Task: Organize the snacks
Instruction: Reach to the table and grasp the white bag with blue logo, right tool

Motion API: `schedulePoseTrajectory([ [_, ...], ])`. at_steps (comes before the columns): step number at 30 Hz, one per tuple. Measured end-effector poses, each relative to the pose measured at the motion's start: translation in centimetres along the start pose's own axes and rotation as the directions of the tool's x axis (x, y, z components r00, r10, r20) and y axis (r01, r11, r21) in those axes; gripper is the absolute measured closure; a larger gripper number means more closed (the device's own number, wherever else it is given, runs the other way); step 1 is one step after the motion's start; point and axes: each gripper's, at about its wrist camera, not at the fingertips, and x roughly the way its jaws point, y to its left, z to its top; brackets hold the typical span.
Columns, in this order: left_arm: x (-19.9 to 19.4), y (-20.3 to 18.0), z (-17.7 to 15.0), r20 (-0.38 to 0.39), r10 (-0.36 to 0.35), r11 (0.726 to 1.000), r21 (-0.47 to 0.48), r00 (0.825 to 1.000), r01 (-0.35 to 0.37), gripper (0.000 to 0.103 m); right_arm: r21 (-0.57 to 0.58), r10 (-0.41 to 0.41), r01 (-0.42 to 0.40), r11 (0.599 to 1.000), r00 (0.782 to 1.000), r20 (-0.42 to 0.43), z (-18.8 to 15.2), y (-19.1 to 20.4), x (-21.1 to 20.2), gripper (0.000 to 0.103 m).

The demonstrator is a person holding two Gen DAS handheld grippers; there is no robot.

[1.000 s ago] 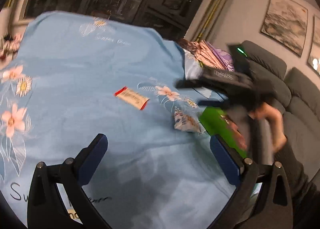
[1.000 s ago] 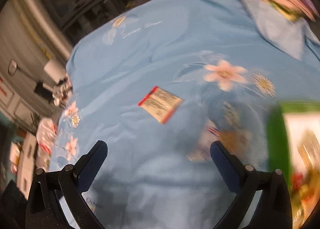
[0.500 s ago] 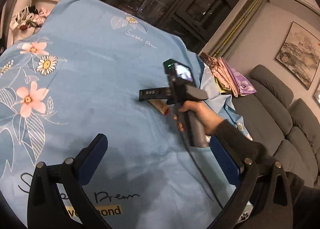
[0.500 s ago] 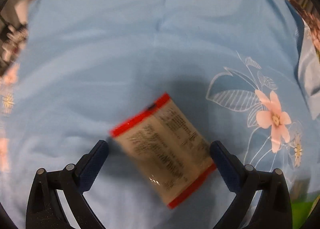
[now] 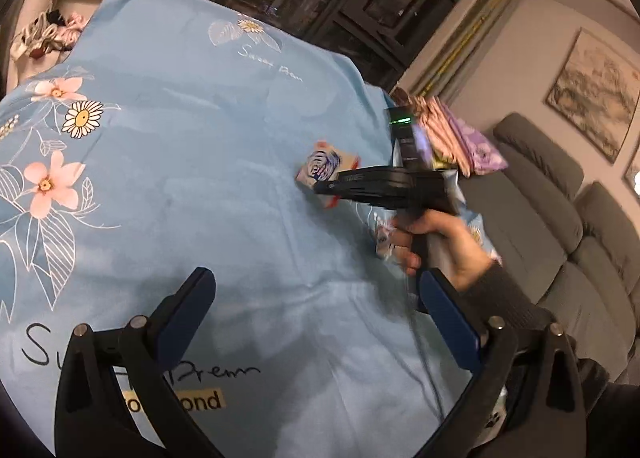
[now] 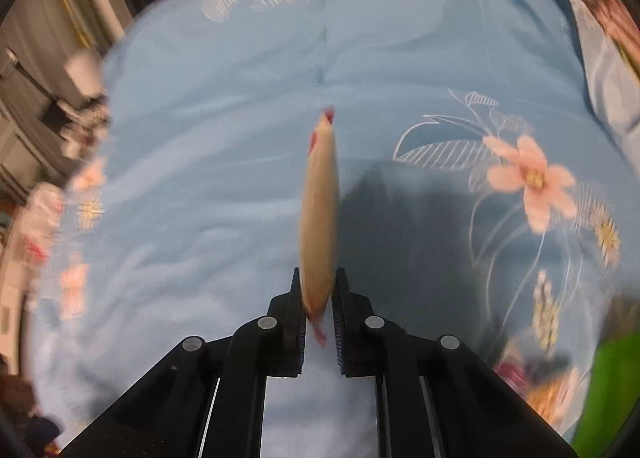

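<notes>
The right gripper's (image 6: 319, 294) fingers pinch the snack packet (image 6: 319, 210) edge-on between them.

The right tool (image 6: 319, 298) has just closed, its jaws pinching a packet edge-on between the pads, angled steeply downward. A hand (image 5: 440, 242) in a dark sleeve grips its handle. The left tool (image 5: 316, 314) hangs with jaws spread wide, nothing between them.
</notes>
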Motion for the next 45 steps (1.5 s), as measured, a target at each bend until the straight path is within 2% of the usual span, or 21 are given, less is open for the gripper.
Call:
schedulePoseTrajectory([
  [3,0.2,-0.6,-0.3,-0.019,0.022,0.999,0.044,1.000,-0.021,0.000,-0.041,0.053,-0.052,0.998,0.998,0.035,-2.5,0.3,-3.6,0.090],
  [7,0.4,-0.4,-0.7,-0.039,-0.014,1.000,0.014,0.999,0.014,0.000,-0.047,0.124,-0.122,0.991,0.992,0.037,-5.2,-0.3,-6.2,0.090],
  [11,0.7,-0.3,-1.0,-0.075,-0.026,1.000,-0.001,0.997,0.026,0.000,0.030,0.309,-0.310,0.950,0.950,0.038,-8.8,-0.7,-8.7,0.090],
  [12,1.0,-0.2,-1.1,-0.094,-0.023,1.000,-0.004,0.995,0.023,0.000,0.043,0.327,-0.329,0.943,0.944,0.040,-9.4,0.0,-8.6,0.090],
  [15,2.0,0.2,-1.6,-0.163,-0.081,0.996,-0.049,0.983,0.074,0.000,0.088,0.359,-0.358,0.930,0.933,0.010,-11.7,-0.4,-9.0,0.090],
  [18,3.0,0.4,-2.3,-0.209,-0.173,0.981,-0.119,0.962,0.151,0.000,0.136,0.326,-0.317,0.939,0.944,-0.046,-13.0,-1.1,-8.7,0.089],
  [19,3.2,0.2,-2.5,-0.218,-0.179,0.981,-0.118,0.959,0.156,0.000,0.141,0.316,-0.305,0.942,0.946,-0.068,-13.1,-1.5,-8.4,0.087],
  [21,3.5,-0.7,-2.8,-0.232,-0.152,0.988,-0.077,0.961,0.137,0.001,0.167,0.304,-0.285,0.944,0.948,-0.096,-13.5,-2.2,-8.1,0.072],
  [22,3.6,-1.3,-2.9,-0.241,-0.145,0.989,-0.053,0.960,0.136,0.001,0.189,0.309,-0.289,0.939,0.947,-0.090,-13.8,-2.7,-8.3,0.068],
  [24,3.9,-2.0,-3.3,-0.254,-0.177,0.984,-0.042,0.951,0.172,0.001,0.259,0.342,-0.318,0.912,0.938,-0.050,-14.1,-4.2,-8.5,0.056],
  [25,4.1,-2.2,-3.4,-0.258,-0.204,0.979,-0.049,0.944,0.198,0.001,0.283,0.351,-0.327,0.902,0.936,-0.037,-14.2,-4.6,-8.6,0.053],
  [27,4.6,-2.6,-3.5,-0.263,-0.262,0.965,-0.076,0.928,0.251,0.001,0.336,0.371,-0.344,0.877,0.929,-0.015,-14.2,-5.7,-8.5,0.042],
  [30,5.5,-3.0,-3.5,-0.282,-0.327,0.945,-0.108,0.902,0.309,0.001,0.386,0.383,-0.353,0.852,0.924,-0.001,-14.7,-6.3,-8.3,0.040],
  [31,5.8,-3.0,-3.6,-0.296,-0.352,0.936,-0.127,0.888,0.328,0.001,0.397,0.393,-0.362,0.844,0.919,0.002,-14.9,-6.6,-8.1,0.040],
  [33,7.2,-2.9,-3.9,-0.330,-0.428,0.902,-0.210,0.841,0.376,0.001,0.423,0.395,-0.358,0.832,0.918,-0.001,-15.1,-7.0,-7.5,0.040],
  [34,8.0,-2.7,-4.3,-0.348,-0.441,0.894,-0.248,0.827,0.372,0.001,0.429,0.394,-0.354,0.831,0.919,-0.004,-15.5,-7.2,-7.6,0.040],
  [36,8.3,-2.9,-4.2,-0.345,-0.403,0.912,-0.231,0.848,0.339,0.001,0.439,0.396,-0.350,0.828,0.918,-0.015,-15.5,-7.4,-6.7,0.040],
  [41,8.4,-2.8,-3.9,-0.369,-0.405,0.911,-0.240,0.836,0.335,0.001,0.487,0.449,-0.402,0.776,0.893,0.022,-14.3,-8.0,-5.0,0.040],
  [44,8.0,-2.5,-3.9,-0.364,-0.416,0.906,-0.250,0.833,0.343,0.001,0.486,0.457,-0.408,0.773,0.889,0.019,-13.4,-8.0,-4.4,0.040],
  [45,7.8,-2.3,-3.9,-0.357,-0.415,0.905,-0.254,0.837,0.340,0.001,0.485,0.455,-0.406,0.774,0.890,0.019,-13.3,-8.1,-4.3,0.040],
])
